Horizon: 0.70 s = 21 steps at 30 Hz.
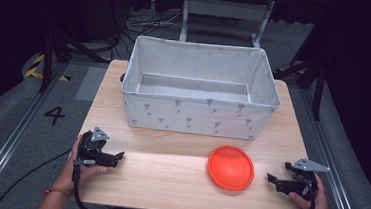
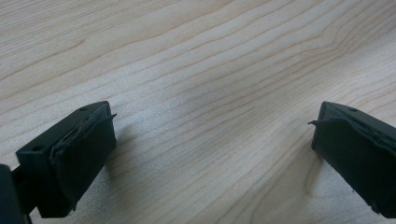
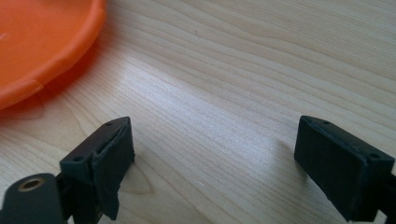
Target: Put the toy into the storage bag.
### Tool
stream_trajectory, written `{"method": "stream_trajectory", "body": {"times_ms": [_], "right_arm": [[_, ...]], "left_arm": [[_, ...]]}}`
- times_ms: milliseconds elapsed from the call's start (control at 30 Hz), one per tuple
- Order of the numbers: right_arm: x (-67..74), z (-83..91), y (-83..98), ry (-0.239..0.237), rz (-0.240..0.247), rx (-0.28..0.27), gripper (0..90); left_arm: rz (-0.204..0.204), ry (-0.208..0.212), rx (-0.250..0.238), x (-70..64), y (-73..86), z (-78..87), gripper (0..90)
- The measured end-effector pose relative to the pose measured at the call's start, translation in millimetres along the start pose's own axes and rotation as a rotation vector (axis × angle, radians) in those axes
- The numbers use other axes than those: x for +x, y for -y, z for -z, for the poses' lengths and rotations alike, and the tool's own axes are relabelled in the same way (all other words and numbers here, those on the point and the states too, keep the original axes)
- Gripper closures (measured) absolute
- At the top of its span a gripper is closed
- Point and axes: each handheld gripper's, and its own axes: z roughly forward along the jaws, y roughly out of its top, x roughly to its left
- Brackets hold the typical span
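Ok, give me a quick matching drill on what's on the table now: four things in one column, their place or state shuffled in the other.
Things:
1. fabric storage bin
2. orange disc
3. left gripper
4. right gripper

Places or states:
A. open, near the table's front right edge, beside the disc
B. far half of the table, nothing inside
C. open, over bare wood at the front left
D. flat on the wood, front right of centre

Pairs: 1-B, 2-D, 3-C, 4-A
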Motion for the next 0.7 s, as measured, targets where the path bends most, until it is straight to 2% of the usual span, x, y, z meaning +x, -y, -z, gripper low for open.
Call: {"method": "stream_trajectory", "body": {"times_ms": [100, 233, 533, 700], "right_arm": [[0.0, 0.0, 0.0, 0.0, 0.001, 0.0, 12.6], [0.0, -0.2, -0.2, -0.002, 0.002, 0.0, 12.4], [0.7, -1.7, -1.6, 0.004, -0.007, 0.004, 11.7], [-1.2, -2.4, -4.0, -0.012, 0.012, 0.017, 11.6]], "left_arm": [[-0.009, 0.007, 0.001, 0.9, 0.4, 0.4, 0.0], [-0.002, -0.005, -0.002, -0.2, 1.6, 1.6, 0.5], [-0.015, 0.008, -0.001, 1.2, 3.0, 2.9, 0.5], [-0.015, 0.009, 0.0, 1.2, 3.0, 2.9, 0.5]]}}
